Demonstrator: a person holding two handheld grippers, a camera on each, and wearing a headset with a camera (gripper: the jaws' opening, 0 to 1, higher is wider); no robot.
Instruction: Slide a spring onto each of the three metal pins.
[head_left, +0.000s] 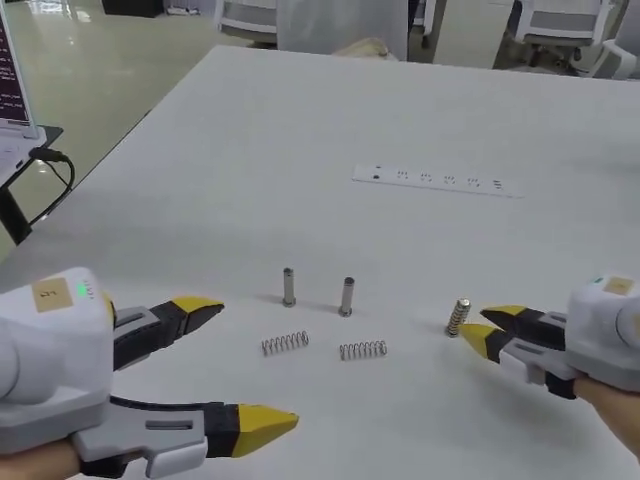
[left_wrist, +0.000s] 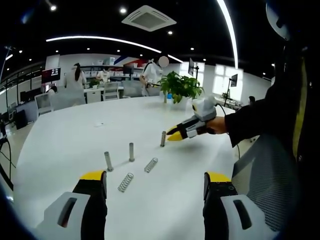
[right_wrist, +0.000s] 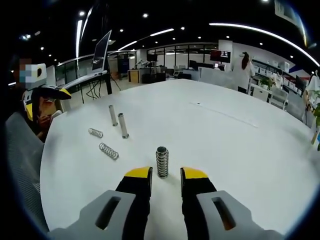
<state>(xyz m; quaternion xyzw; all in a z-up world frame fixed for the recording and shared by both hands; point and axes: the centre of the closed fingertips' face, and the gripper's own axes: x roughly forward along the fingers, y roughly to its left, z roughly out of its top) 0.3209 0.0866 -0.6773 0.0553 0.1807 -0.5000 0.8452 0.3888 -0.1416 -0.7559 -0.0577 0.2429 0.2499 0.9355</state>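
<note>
Gaping wide, left tongs (head_left: 260, 362) hold nothing; right tongs (head_left: 472, 323), narrowly parted and empty, face a coil-wrapped cylindrical steel pin (head_left: 458, 317).

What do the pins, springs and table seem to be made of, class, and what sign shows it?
Pins: probably steel, grey with a dull sheen. Springs: thin silvery metal wire, coiled. Table: smooth matte white top, perhaps laminate; the look leaves it open.
</note>
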